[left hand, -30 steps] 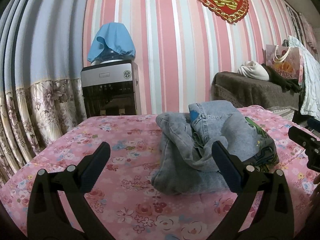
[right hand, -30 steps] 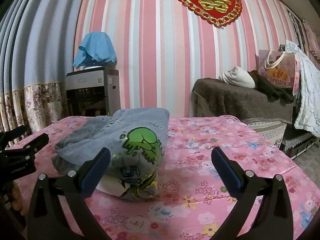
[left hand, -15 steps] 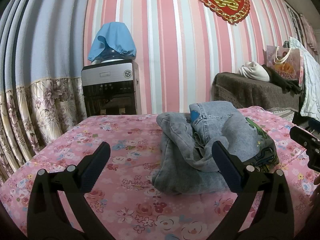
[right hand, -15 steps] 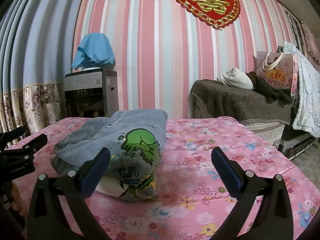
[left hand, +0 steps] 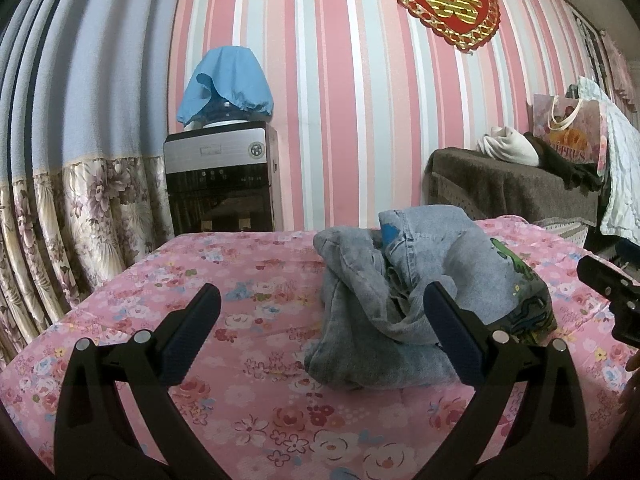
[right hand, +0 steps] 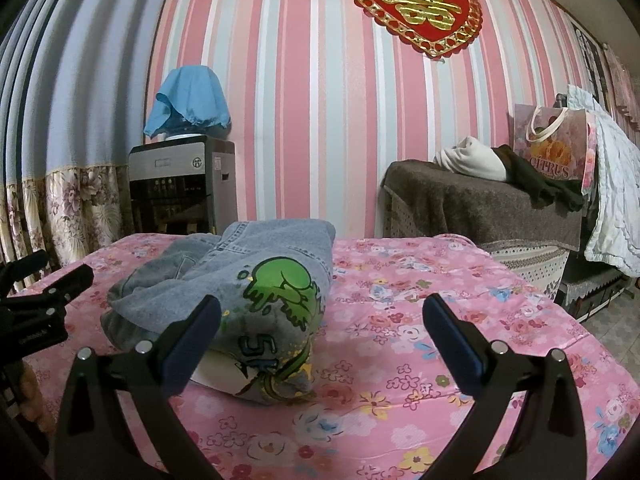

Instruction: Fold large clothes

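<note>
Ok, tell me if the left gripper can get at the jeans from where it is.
Probably yes. The left gripper is open, and the jeans lie bundled just ahead on the floral cloth, slightly to its right, with nothing between. The right gripper is apart on the other side.

— How is the light?
— Even and fairly dim indoor light from above; colours lean cool. The striped wall (right hand: 312, 120) is the brightest part, with a soft sheen on the gold ornament (right hand: 416, 4).
— Shadows?
— Soft ones only, under the folded jeans (right hand: 248, 292) on the floral surface (right hand: 420, 320).
— Sharpness?
— Centres are crisp. Fisheye bends the curtain (left hand: 60, 140) strongly, and the corners fall to black. Each gripper's near fingers (left hand: 188, 332) look dark, almost silhouettes.
</note>
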### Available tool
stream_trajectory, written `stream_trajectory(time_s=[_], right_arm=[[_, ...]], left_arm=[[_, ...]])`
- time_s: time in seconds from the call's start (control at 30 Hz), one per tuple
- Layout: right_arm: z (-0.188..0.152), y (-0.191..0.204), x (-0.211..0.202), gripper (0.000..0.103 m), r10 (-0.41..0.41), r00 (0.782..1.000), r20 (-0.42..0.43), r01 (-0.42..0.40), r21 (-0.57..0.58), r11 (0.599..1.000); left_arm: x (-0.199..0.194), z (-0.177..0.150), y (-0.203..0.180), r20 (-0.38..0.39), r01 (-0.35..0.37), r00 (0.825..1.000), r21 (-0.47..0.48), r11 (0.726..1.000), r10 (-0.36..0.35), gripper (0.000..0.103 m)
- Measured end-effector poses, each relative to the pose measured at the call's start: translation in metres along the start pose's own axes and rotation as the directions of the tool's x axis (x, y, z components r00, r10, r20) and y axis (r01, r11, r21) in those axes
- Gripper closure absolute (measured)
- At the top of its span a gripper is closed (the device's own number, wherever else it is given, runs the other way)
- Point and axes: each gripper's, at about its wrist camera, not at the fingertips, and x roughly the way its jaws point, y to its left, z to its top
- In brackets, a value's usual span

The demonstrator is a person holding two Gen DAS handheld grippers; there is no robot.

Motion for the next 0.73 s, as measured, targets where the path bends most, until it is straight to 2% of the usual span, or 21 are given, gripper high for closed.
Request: stream_trajectory(time_s=[0.47, 0.73], right_arm=[[-0.0008, -0.0026, 0.0008, 0.002, 0.006, 1.0, -0.004, -0.006, 0.0, 1.0], [-0.0009, -0.0039, 0.001, 0.002, 0.006, 1.0, -0.004, -0.006, -0.001, 1.0]], left_arm=[[-0.0031, 0.0, -0.0055, 0.001, 0.018, 1.0, -0.002, 1.0, -0.018, 0.003], [-0.0028, 0.0011, -0.0058, -0.001, 0.001, 1.0, -0.006, 1.0, -0.001, 0.003]])
